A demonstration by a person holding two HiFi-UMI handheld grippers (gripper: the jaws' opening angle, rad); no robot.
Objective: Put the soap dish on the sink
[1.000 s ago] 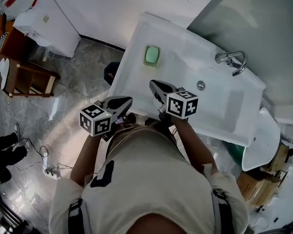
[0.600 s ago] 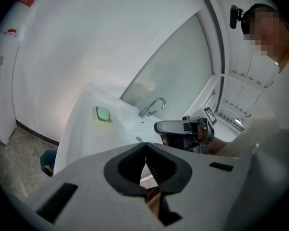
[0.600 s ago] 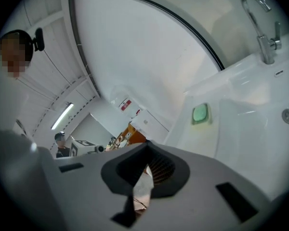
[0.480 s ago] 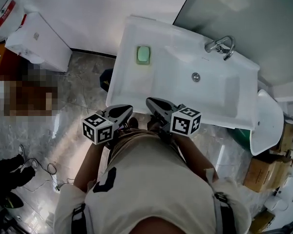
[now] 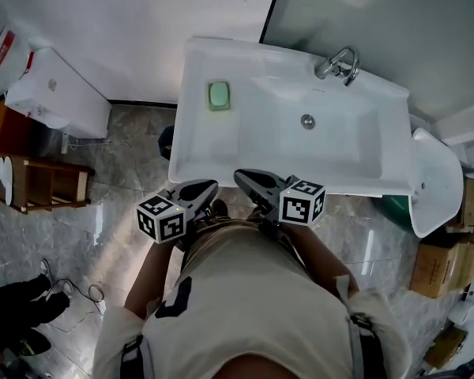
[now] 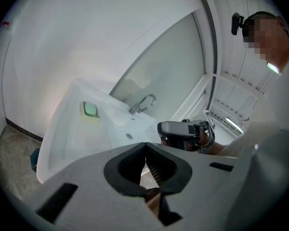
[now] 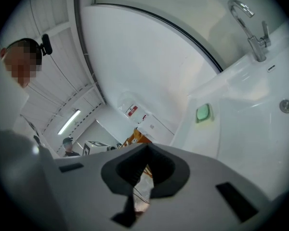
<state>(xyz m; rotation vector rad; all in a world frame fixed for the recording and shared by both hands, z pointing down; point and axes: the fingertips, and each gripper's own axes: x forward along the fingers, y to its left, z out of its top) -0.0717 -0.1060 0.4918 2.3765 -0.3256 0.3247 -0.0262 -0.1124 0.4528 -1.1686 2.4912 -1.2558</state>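
Soap dish (image 5: 219,95), green in the middle, sits on the flat left ledge of the white sink (image 5: 191,152), well left of the faucet (image 5: 337,63). Right gripper (image 5: 242,177): jaws pressed together, nothing between them. A second ago it reached over the sink's front ledge; it now lies back at the front rim. Left gripper (image 5: 207,185): jaws likewise together and empty, beside the right one, well apart from the dish.
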